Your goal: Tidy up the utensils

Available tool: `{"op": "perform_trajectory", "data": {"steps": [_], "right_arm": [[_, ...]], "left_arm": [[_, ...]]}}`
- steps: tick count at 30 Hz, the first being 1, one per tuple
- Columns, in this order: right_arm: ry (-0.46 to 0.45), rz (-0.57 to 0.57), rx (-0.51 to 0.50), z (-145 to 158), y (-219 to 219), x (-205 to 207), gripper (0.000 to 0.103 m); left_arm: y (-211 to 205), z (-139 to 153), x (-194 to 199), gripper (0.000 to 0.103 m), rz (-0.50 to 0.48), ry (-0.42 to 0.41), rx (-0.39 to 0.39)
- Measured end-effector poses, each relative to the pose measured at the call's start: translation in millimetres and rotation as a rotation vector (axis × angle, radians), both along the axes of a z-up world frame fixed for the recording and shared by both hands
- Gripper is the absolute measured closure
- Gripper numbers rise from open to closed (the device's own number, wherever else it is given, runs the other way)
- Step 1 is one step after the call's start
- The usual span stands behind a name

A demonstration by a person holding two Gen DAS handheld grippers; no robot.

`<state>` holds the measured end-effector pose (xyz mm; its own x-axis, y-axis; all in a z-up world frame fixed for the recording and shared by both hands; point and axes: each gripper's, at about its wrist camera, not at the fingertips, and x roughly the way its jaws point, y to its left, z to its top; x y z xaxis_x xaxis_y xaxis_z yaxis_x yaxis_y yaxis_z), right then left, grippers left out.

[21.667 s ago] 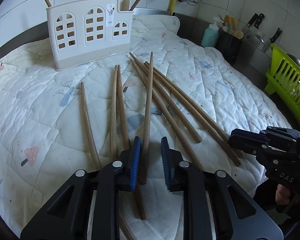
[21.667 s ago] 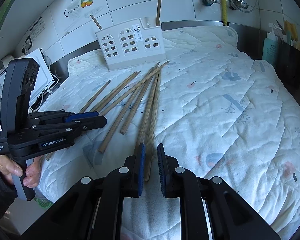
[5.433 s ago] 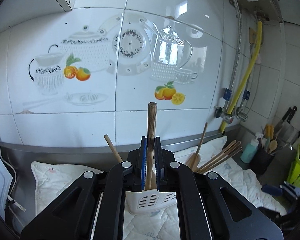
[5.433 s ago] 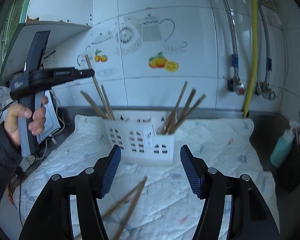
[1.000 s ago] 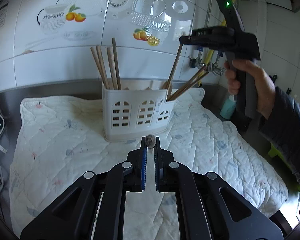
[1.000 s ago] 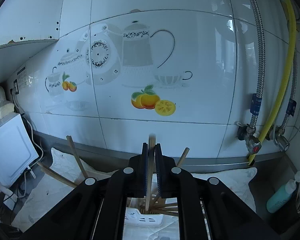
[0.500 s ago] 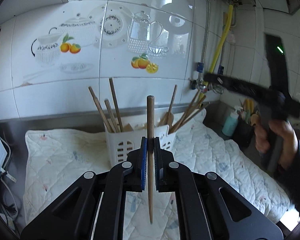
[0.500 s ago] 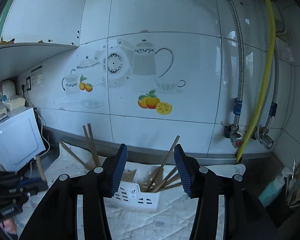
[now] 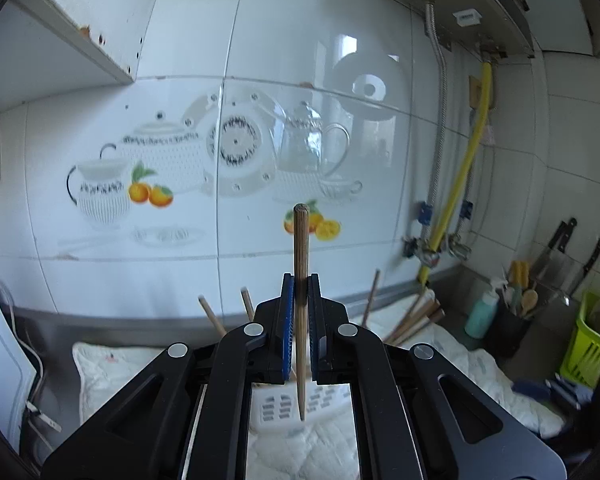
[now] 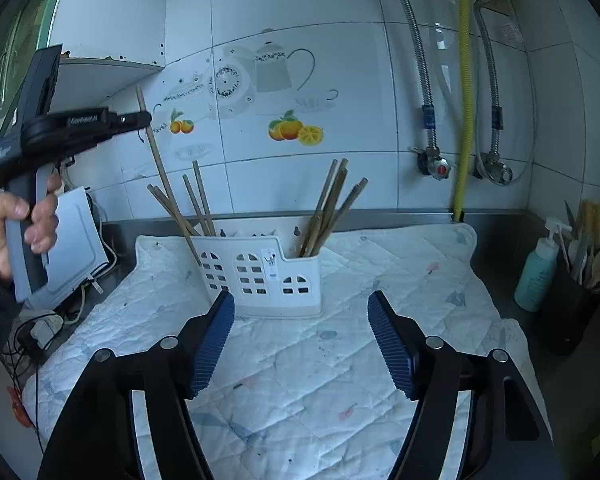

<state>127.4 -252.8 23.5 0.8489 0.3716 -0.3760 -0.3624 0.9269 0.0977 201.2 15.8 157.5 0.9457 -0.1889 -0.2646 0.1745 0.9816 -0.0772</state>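
From the right wrist view, the white quilted cloth [image 10: 340, 360] covers the worktop, bare of sticks. At twelve o'clock stands the white plastic utensil holder with arched cut-outs [image 10: 260, 276], brown wooden sticks leaning in its left end [image 10: 198, 208] and its right end [image 10: 328, 208]. At three o'clock a teal spray bottle [image 10: 538, 272] sits beside a dark pot of spoons [image 10: 576, 308]. Behind rises the tiled wall with a fruit-and-teapot print [image 10: 296, 130] and a yellow hose [image 10: 465, 92].

The right gripper [image 10: 301, 340] has its blue-padded fingers [image 10: 214, 344] wide and opening, nothing between them. At ten o'clock the left gripper [image 10: 138, 119], held by a hand [image 10: 18, 224], clamps one long wooden chopstick [image 10: 158, 162] tilted above the holder's left end; its fingers [image 9: 287, 320] are pinched tight on it.
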Motion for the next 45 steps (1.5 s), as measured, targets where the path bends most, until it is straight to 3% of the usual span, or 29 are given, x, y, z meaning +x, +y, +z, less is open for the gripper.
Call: {"op": "perform_trajectory", "data": {"steps": [12,24,33,38,40,45], "right_arm": [[0.091,-0.019,0.034,-38,-20,-5,0.027],[0.122,0.0,0.038,-50,-16,0,0.027],[0.141,0.02,0.02,-59,-5,-8,0.025],[0.136,0.018,0.013,-56,-2,-16,0.024],[0.132,0.019,0.013,-54,-1,-20,0.023],[0.121,0.019,0.007,-50,3,-32,0.02]], "left_arm": [[-1,24,40,0.098,0.052,-0.035,0.001],[-2,-5,68,0.098,0.057,0.024,-0.019],[-6,-24,63,0.094,0.019,0.073,0.008],[-3,-22,41,0.072,0.016,0.06,0.005],[-1,-21,28,0.054,0.027,0.048,0.003],[4,-27,-12,0.035,0.029,0.036,0.013]]}}
